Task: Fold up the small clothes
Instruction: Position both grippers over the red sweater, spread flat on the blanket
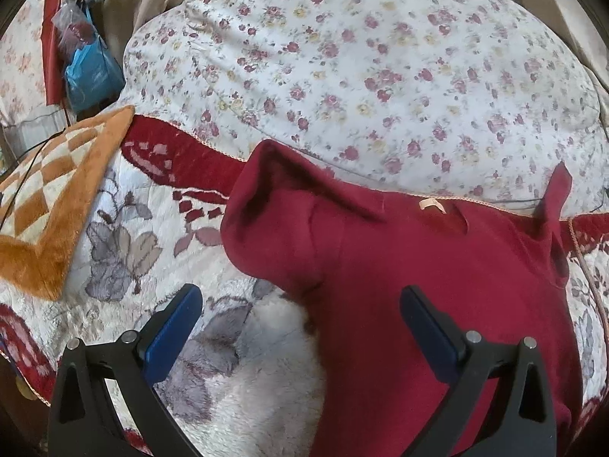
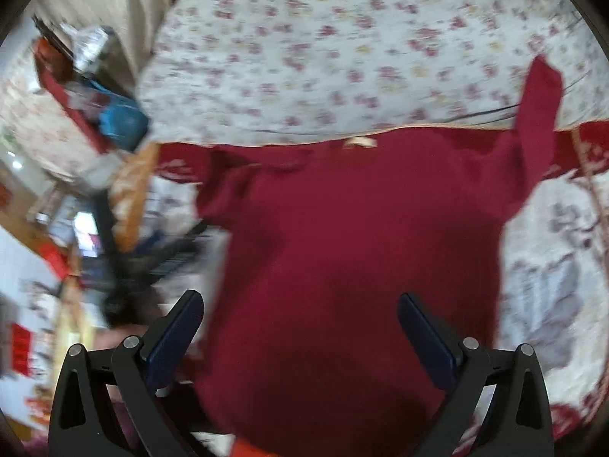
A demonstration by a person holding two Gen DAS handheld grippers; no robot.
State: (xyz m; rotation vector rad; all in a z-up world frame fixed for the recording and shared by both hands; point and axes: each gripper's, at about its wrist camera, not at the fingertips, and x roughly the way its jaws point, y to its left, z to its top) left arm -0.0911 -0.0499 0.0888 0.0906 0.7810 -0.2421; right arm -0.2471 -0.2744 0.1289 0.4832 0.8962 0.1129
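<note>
Floral quilt point(image 1: 361, 57), orange checkered cushion point(image 1: 49, 205), plush patterned blanket point(image 1: 125, 236), perhaps a blue bag point(image 1: 93, 76).

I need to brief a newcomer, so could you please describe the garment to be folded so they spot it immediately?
Find the big floral quilt. Just below its edge, on the plush blanket, lies the dark red top. It is plain, unlike the patterned bedding, with a small pale neck label.

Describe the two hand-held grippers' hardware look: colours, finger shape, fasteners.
Both look alike. The left hand-held gripper has two flat blue finger pads on matte black angular arms with triangular cut-outs, joined by round silver pins. The right hand-held gripper matches, though its pads look darker navy. No cables, markings or sleeves show.
</note>
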